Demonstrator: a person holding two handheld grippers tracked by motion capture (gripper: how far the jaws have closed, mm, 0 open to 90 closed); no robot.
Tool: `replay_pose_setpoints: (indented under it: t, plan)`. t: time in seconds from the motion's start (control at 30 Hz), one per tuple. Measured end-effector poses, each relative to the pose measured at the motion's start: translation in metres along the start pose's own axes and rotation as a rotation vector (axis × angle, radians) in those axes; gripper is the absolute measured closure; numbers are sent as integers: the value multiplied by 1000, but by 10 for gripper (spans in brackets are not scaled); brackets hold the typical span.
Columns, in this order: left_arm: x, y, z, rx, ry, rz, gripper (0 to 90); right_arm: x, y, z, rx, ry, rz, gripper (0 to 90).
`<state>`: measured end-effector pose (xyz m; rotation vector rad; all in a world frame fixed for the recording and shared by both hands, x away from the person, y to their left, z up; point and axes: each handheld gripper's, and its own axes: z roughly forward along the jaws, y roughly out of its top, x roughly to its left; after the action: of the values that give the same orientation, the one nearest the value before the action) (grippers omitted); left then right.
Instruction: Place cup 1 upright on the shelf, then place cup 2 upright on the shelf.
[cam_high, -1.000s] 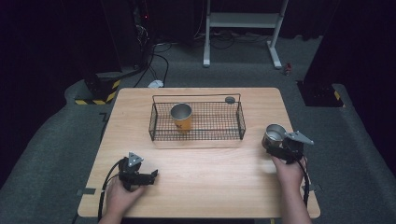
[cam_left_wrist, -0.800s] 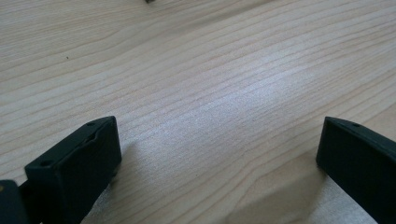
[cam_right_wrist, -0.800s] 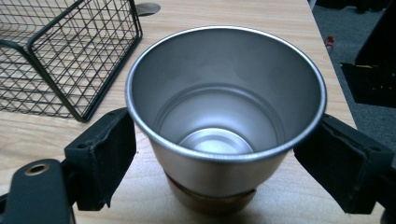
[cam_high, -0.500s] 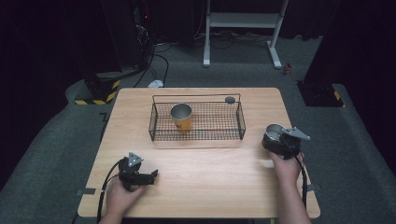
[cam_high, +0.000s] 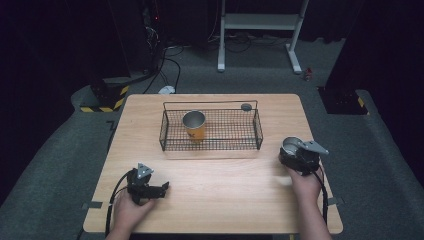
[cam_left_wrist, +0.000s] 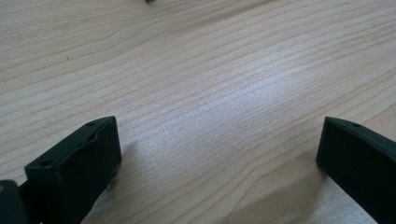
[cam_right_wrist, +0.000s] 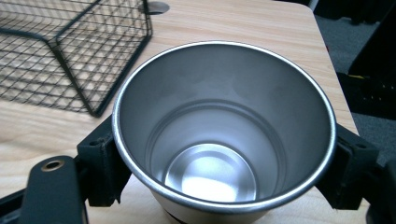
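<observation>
Light wooden table (cam_high: 215, 200) stood on grey carpet. Black wire basket (cam_high: 258, 131) sat toward far edge, 1 orange cup (cam_high: 194, 125) inside. Small dark disc (cam_high: 246, 106) lay just behind basket. Left gripper (cam_high: 159, 189) rested on tabletop near front edge.

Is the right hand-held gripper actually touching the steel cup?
Touching. The right gripper view shows the right hand-held gripper with a black jaw pressed against each side of the steel cup.
</observation>
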<state>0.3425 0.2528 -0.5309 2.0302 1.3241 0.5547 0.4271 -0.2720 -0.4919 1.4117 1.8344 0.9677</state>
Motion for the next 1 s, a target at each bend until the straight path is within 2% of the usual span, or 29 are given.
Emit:
replay_pose_setpoints:
  t: [0.4, 0.63, 0.77, 1.0]
  plan:
    - [0, 0, 1, -1, 5, -1, 2, 28, -1, -21, -34, 40, -45, 184]
    - [0, 0, 1, -1, 5, 0, 2, 38, 2, -31, -63, 68, -51, 184]
    - [0, 0, 1, -1, 4, -1, 2, 45, 5, -35, -74, 85, -33, 184]
    - [0, 1, 0, 3, 4, 3, 2, 59, 14, -37, -84, 113, -58, 184]
